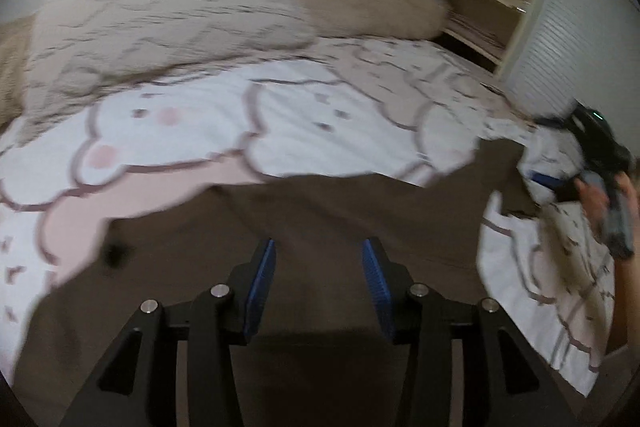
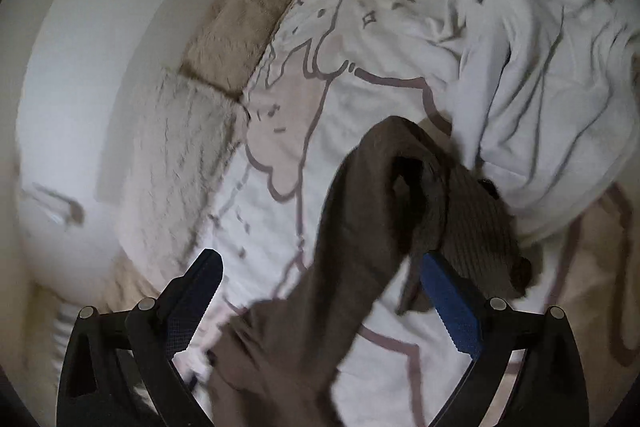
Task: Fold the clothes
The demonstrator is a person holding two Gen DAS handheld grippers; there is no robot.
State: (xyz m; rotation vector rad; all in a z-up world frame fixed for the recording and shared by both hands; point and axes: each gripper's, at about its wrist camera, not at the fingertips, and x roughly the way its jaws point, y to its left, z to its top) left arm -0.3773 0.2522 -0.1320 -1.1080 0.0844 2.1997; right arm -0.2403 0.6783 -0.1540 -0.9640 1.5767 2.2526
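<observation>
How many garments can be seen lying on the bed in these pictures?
2. A brown garment lies on the printed bedspread in front of the open right gripper; a crumpled white garment lies beyond it, to its right. Others may be hidden outside the views.

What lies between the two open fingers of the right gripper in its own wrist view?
A fold of the brown garment hangs between the fingers of the right gripper, loose, neither pad pressing it. Behind it lies the patterned bedcover.

A garment lies spread on a bed, with a blanket behind it.
</observation>
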